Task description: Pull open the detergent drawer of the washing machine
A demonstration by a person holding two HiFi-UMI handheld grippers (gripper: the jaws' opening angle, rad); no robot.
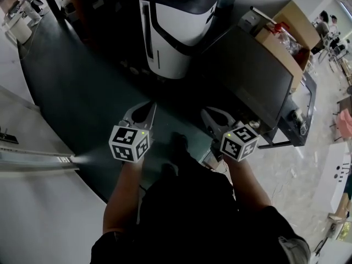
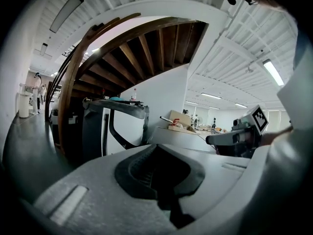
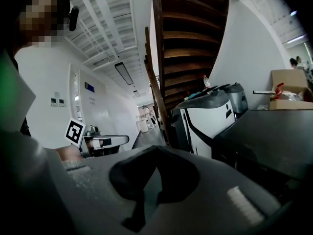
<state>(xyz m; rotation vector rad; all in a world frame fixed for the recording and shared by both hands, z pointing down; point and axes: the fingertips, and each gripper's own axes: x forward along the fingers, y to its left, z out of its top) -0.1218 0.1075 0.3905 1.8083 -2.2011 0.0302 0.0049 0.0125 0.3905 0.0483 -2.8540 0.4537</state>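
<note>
Hovering side by side above the dark floor [image 1: 82,92], the left gripper [image 1: 148,108] and right gripper [image 1: 208,114] are both closed and empty. The white-and-black machine [image 1: 176,32] stands ahead, well apart; its detergent drawer cannot be made out.

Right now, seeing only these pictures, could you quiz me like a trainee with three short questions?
1. True or false: the grey left hand-held gripper is clamped on a drawer handle.
2. Which stands ahead of both hand-held grippers? A) a white-and-black boxy machine B) a red bucket C) a bicycle
3. Fill in: the grey right hand-held gripper's jaws are ____.
Key: 1 false; 2 A; 3 shut.
</note>
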